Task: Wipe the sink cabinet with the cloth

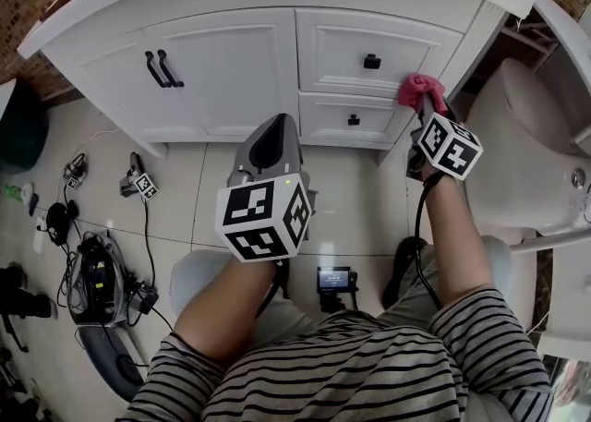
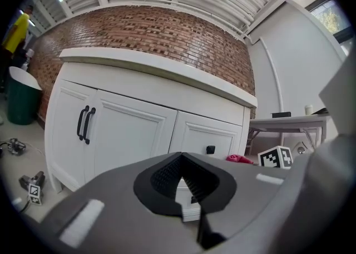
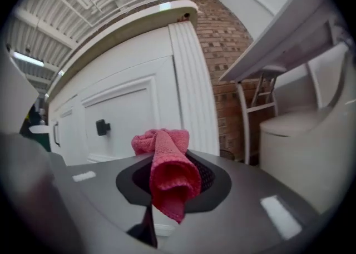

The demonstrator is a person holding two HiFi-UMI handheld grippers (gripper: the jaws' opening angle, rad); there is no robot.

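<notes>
Right gripper (image 1: 425, 115) (image 3: 169, 178) is clamped on the cloth (image 1: 420, 92) (image 3: 167, 164), a pink bundle that bulges out past the jaw tips. Seen from the head, it sits at about 1 o'clock, up at the right end of the cabinet (image 1: 231, 69), beside the upper drawer (image 1: 369, 46). Whether the cloth touches the white front I cannot tell; it is at least very near.

From this gripper the front lies dead ahead at 12 o'clock, and its long axis runs from 9 to 3 o'clock. Almost all the unwiped face lies toward 9 o'clock, so I judge the strokes must sweep that way.

Left gripper (image 1: 271, 134) (image 2: 181, 178) has its jaws together on nothing. It hangs near the middle, aimed at 12 o'clock and well apart from the front. The right arm is plainly the nearer one and carries the job.
</notes>
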